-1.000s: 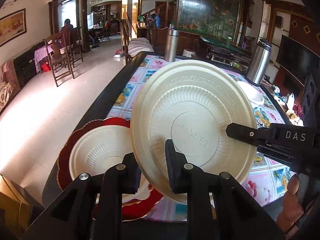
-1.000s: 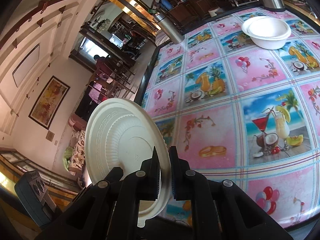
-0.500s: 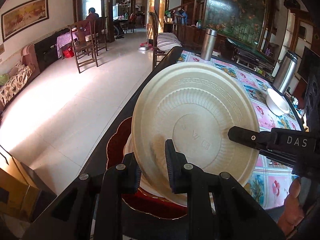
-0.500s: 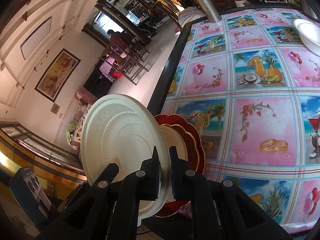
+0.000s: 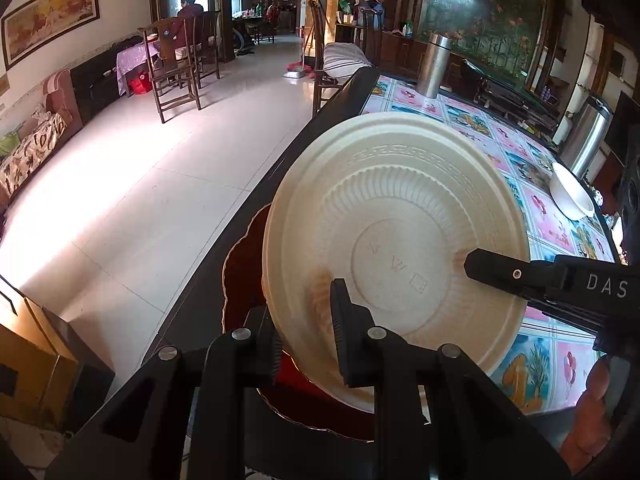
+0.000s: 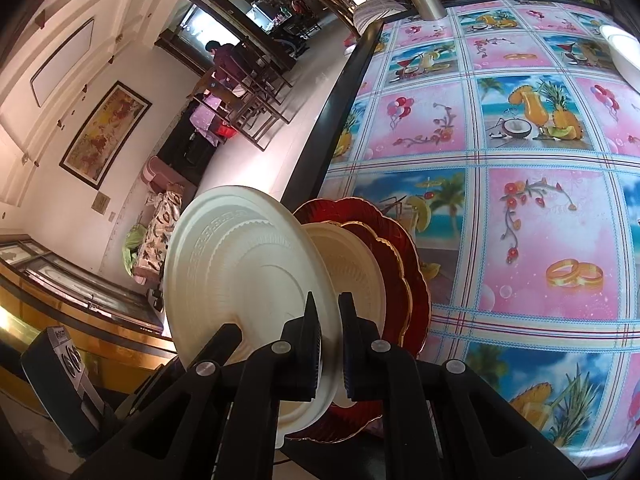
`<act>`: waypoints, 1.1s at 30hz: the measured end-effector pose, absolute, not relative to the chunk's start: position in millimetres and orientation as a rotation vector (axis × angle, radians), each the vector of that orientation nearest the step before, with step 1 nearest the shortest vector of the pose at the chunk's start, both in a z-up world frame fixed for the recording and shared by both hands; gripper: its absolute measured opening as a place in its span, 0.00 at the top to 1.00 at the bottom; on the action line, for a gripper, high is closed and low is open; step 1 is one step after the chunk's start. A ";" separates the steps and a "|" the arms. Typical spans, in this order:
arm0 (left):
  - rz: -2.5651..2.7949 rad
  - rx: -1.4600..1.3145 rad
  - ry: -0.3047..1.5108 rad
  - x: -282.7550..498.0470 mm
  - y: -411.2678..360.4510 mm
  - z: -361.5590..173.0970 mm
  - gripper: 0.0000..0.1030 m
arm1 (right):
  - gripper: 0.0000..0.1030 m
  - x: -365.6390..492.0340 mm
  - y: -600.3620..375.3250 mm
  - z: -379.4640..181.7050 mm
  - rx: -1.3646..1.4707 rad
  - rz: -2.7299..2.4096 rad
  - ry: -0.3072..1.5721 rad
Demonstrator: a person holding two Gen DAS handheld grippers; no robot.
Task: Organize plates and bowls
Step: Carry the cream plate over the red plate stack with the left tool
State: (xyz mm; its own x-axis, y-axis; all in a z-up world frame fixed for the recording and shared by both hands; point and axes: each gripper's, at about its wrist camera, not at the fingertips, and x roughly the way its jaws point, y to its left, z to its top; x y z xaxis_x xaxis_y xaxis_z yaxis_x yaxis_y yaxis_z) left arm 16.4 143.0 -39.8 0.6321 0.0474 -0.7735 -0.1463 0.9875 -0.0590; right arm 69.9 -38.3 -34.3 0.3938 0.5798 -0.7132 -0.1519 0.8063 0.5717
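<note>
Two tongs gripped one cream plate (image 5: 394, 252) between them, holding it tilted on edge above the red dish (image 6: 404, 252). The left tongs (image 5: 306, 344) were nearly closed, their ribbed pads pinching the plate's near rim, one pad on the underside and the other behind it. The right tongs (image 6: 329, 344) were closed tight on the rim at the plate's other side; in the left view they reached in from the right, with white letters "DAS" readable on the black arm. The plate's underside faced the left camera, and raised marks there looked like "W" and a small square; the rest was too faint to read. A key-pattern band ran round its rim.

The red dish, scalloped with a gold edge, lay at the near corner of the surface (image 6: 532, 240), just beside its dark border. A second cream plate (image 6: 352, 264) sat inside the red dish, directly below the held plate; whether the two touched could not be told. A white bowl (image 5: 570, 196) stood well beyond the red dish, near a steel flask (image 5: 586, 136). Another flask (image 5: 434, 65) stood at the far end. The cloth showed printed cocktails, balloons, rings and palms, with no legible words.
</note>
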 end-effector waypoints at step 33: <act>0.138 -0.054 0.911 13.6 144.6 -41.3 0.80 | 0.90 80.0 -39.5 -48.9 0.443 0.448 1.113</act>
State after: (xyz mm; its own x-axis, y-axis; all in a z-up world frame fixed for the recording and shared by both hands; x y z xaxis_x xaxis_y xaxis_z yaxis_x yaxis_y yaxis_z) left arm 13.6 144.6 -41.3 0.6049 0.0967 -0.7904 -0.1426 0.9897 0.0119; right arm 80.0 -39.5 -48.9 0.3729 0.5503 -0.7471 -0.1205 0.8271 0.5490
